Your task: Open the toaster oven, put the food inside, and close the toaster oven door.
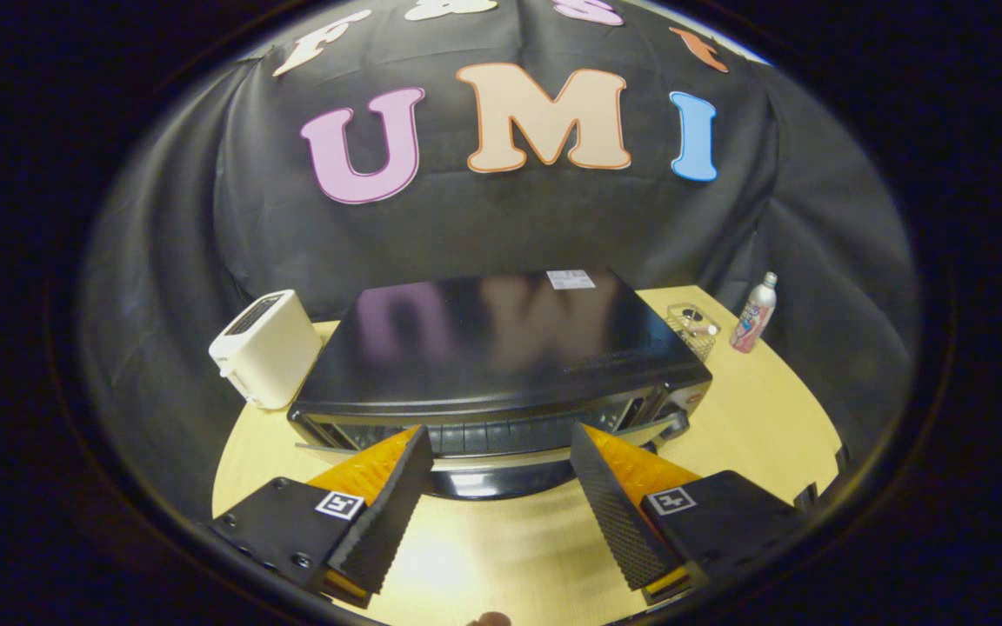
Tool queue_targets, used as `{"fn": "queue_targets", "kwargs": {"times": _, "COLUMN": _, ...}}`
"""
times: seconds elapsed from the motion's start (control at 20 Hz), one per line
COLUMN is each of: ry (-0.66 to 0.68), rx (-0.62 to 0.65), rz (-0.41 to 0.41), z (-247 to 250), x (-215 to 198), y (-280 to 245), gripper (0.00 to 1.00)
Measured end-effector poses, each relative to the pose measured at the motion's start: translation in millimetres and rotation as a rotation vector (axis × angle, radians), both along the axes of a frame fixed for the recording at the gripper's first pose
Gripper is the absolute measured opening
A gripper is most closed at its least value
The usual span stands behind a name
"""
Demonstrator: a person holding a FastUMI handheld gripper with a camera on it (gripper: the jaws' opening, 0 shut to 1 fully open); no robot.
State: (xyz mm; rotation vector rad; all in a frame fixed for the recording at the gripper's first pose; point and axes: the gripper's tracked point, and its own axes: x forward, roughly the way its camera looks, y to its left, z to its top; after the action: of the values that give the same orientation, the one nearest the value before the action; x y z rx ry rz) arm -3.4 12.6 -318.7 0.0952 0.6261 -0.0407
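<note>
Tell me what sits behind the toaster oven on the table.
Behind the toaster oven, toward its far corners, stand a white toaster, a clear container and a bottle. The oven's body hides the table directly behind it. The gripper has open jaws at the oven's front.

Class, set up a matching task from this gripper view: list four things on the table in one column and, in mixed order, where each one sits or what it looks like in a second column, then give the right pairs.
Column one
1. toaster oven
2. white toaster
3. bottle
4. clear container

Column two
A. stands nearest the cloth wall, beyond the clear container
B. black, door shut, just ahead of the open gripper fingers
C. beside the oven's far corner, on the bottle's side
D. stands at the oven's other end, away from the bottle

Pairs: 1-B, 2-D, 3-A, 4-C
</note>
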Motion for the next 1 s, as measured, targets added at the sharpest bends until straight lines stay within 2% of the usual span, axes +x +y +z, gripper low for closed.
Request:
{"fn": "queue_targets", "kwargs": {"times": 0.25, "ry": 0.042, "rx": 0.02, "rz": 0.0, "z": -13.2, "x": -35.4, "y": -1.8, "gripper": 1.0}}
{"fn": "queue_targets", "kwargs": {"times": 0.4, "ry": 0.067, "rx": -0.073, "rz": 0.052, "z": -22.3, "x": -58.2, "y": 1.8, "gripper": 1.0}}
{"fn": "queue_targets", "kwargs": {"times": 0.65, "ry": 0.105, "rx": -0.021, "rz": 0.005, "z": -39.2, "x": -77.0, "y": 1.0, "gripper": 0.98}}
{"fn": "queue_targets", "kwargs": {"times": 0.85, "ry": 0.12, "rx": 0.014, "rz": 0.0, "z": -50.1, "x": -88.2, "y": 0.7, "gripper": 0.98}}
{"fn": "queue_targets", "kwargs": {"times": 1.0, "ry": 0.166, "rx": -0.005, "rz": -0.005, "z": -66.6, "x": -105.8, "y": 0.8, "gripper": 0.98}}
